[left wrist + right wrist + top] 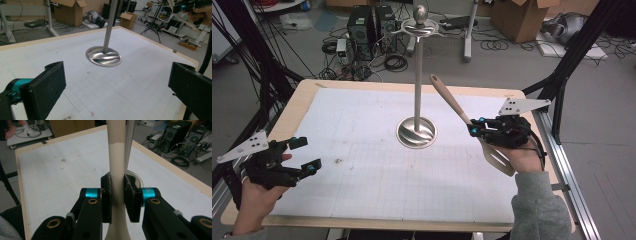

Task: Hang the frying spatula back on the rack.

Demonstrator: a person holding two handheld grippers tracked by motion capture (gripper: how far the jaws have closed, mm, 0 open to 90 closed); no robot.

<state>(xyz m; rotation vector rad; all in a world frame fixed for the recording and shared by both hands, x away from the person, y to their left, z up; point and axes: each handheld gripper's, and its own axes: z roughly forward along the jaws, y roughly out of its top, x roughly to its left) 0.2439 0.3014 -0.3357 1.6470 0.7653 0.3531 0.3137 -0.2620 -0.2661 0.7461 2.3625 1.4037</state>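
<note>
A beige slotted spatula is clamped by its handle in my right gripper, which is shut on it at the right of the table. Its handle tip points up and left toward the metal stand; the slotted blade hangs below the hand. In the right gripper view the pads press on the spatula handle, with the stand pole just behind. My left gripper rests open near the table's left edge with nothing between its pads. The stand's round base lies ahead of it.
The stand carries hook arms and a ball on top. A white gridded mat covers the wooden table. On the floor beyond are computer towers, cables and cardboard boxes. A black frame post rises at the right.
</note>
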